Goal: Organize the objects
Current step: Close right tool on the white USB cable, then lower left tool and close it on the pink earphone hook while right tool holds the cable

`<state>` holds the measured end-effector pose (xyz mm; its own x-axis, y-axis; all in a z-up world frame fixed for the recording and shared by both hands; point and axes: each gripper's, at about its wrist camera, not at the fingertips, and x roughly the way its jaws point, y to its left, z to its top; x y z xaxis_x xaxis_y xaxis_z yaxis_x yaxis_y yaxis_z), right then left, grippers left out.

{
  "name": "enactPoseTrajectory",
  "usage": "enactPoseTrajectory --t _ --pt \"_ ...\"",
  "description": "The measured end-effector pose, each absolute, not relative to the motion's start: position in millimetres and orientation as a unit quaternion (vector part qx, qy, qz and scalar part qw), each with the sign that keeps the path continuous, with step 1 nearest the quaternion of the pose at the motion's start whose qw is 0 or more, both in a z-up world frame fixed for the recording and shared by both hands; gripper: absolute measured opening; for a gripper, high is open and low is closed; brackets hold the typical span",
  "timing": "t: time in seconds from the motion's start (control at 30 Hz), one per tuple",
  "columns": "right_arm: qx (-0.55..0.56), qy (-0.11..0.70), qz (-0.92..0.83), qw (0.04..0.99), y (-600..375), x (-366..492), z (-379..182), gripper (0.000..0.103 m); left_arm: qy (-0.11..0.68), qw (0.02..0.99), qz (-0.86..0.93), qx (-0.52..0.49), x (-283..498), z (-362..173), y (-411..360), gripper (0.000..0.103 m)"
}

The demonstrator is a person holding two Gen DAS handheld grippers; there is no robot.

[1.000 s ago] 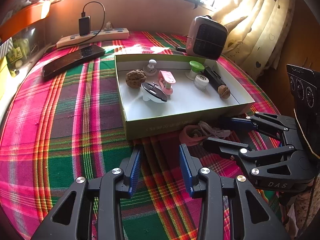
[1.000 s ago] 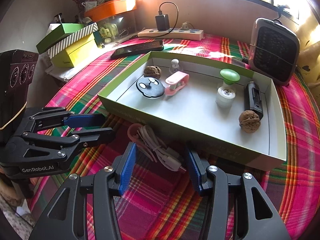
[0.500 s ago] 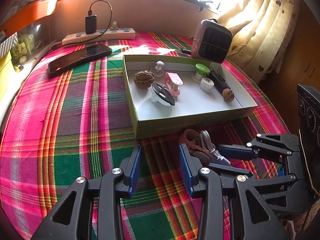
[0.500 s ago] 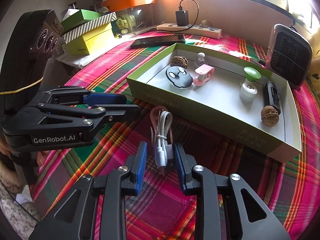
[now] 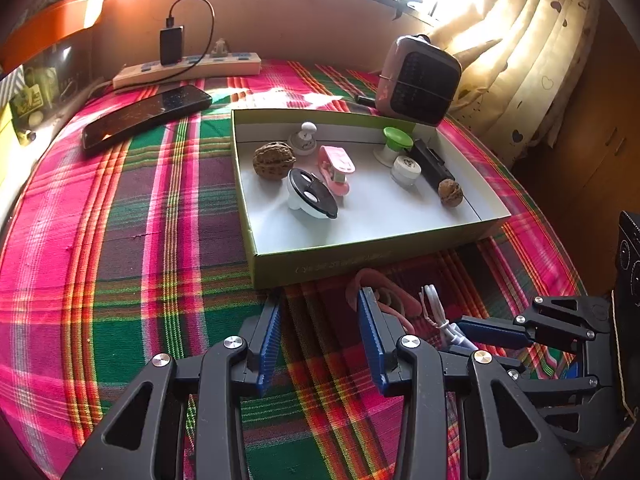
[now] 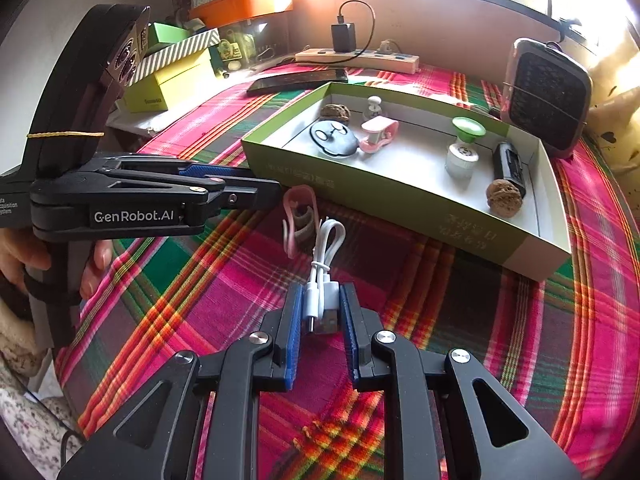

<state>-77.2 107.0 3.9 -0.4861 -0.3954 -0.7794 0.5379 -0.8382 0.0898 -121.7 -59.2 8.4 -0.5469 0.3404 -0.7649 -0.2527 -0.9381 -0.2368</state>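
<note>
A bundled white USB cable (image 6: pixel 325 254) lies on the plaid cloth in front of the green box (image 6: pixel 360 184). My right gripper (image 6: pixel 320 306) is closing on its plug end, and both blue pads press the bundle. A pink looped band (image 6: pixel 298 220) lies just beyond the cable. In the left wrist view the cable (image 5: pixel 434 308) sticks out of the right gripper (image 5: pixel 466 334). My left gripper (image 5: pixel 318 308) hangs open over bare cloth, with the pink band (image 5: pixel 384 292) just past its right finger. It also shows in the right wrist view as the left gripper (image 6: pixel 260 186).
The box holds two walnuts (image 5: pixel 274 160), a black-and-white lid (image 5: pixel 312 196), a pink clip (image 5: pixel 336 168), a green-capped bottle (image 5: pixel 396 144) and a black item (image 5: pixel 430 162). A small heater (image 5: pixel 418 80), a phone (image 5: pixel 144 114) and a power strip (image 5: pixel 188 70) lie behind. Stacked boxes (image 6: pixel 172 68) stand left.
The right gripper slid forward over the white cable and closed its fingers onto the plug end. The left gripper stayed open in about the same place.
</note>
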Motion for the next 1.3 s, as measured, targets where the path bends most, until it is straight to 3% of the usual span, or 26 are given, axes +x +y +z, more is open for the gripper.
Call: enactPoseTrajectory --t 0.3,0.6,1.3 --pt "0.426 0.083 -0.878 0.203 135.1 -74.6 5.2 0.02 -0.06 0.189 0.876 -0.439 -115.1 15.9 -48.3 0.035" --pt "0.424 0.086 -0.879 0.201 135.3 -73.3 3.8 0.02 -0.037 0.182 0.876 -0.445 -113.2 17.7 -23.5 0.043" --pt "0.42 0.082 -0.88 0.207 135.9 -72.0 3.2 0.02 0.006 0.129 0.876 -0.464 -115.5 11.0 -11.4 0.044"
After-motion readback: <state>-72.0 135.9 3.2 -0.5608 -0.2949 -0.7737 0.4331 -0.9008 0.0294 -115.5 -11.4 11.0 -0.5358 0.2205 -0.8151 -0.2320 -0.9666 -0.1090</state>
